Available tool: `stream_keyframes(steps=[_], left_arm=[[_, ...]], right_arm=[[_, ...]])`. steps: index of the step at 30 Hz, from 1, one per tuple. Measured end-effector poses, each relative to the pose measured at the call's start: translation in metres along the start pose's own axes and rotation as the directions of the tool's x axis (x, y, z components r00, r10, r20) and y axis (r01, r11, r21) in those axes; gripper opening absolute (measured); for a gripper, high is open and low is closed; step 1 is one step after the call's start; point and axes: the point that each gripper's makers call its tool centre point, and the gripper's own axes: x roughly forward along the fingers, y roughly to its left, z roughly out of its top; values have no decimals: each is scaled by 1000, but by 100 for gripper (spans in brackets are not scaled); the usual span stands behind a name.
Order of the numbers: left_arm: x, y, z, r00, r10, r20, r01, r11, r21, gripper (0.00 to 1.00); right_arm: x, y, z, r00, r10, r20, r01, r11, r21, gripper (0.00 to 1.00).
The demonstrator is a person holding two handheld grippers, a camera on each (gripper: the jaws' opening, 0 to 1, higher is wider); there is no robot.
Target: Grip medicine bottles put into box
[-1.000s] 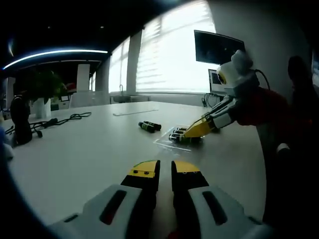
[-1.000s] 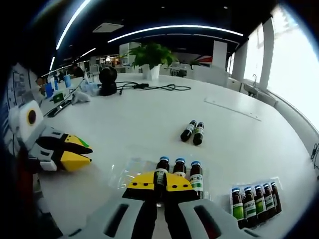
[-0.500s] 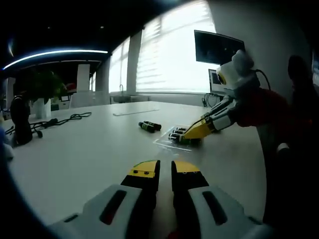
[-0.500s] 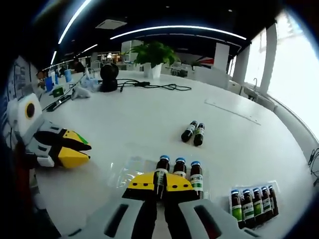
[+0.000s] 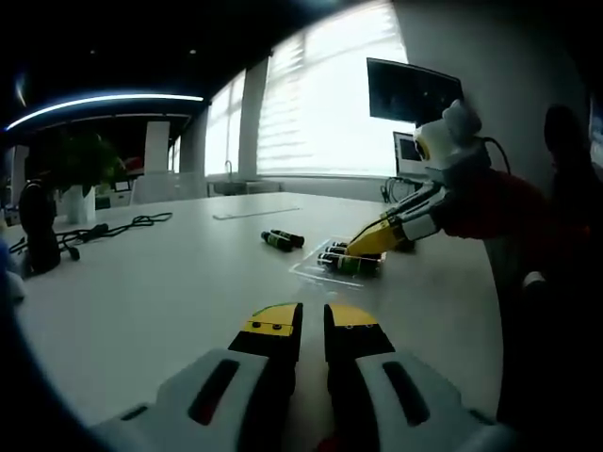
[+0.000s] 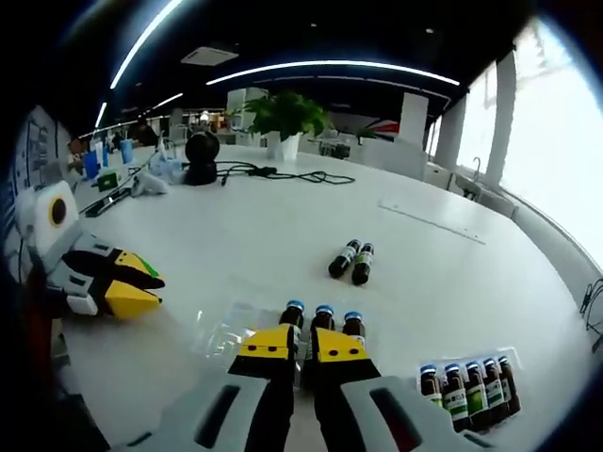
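Right gripper view, left to right. The left gripper (image 6: 132, 287) is seen low over the white table (image 6: 236, 217), its yellow-tipped jaws nearly closed with nothing between them. Beside it lies a clear plastic tray (image 6: 226, 325), which is taken to be the box. Three medicine bottles (image 6: 323, 322) are lying in it, caps pointing away. The right gripper (image 6: 300, 345) is held just over these three; a narrow gap is seen between its jaws, but whether a bottle is gripped cannot be told. Two loose bottles (image 6: 347, 262) are lying further out on the table, well apart from the tray. A filled pack of five bottles (image 6: 466, 386) sits at the right.

Progress is judged partial: three are placed, at least two are left.
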Motion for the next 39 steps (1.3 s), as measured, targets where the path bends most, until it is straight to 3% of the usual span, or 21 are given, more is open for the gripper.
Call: stream_keyframes(steps=[11, 20, 39], left_arm=[[0, 0, 1, 1000, -1, 1, 1, 1000, -1, 4], [0, 0, 1, 1000, -1, 1, 1, 1000, -2, 4], [0, 0, 0, 1000, -3, 2, 3, 1000, -4, 4]], right_arm=[[-2, -2, 3, 1000, 8, 18, -8, 1000, -8, 5], [-5, -19, 17, 998, -5, 65, 4, 1000, 18, 5], [18, -50, 45, 996, -28, 81, 30, 999, -20, 10]])
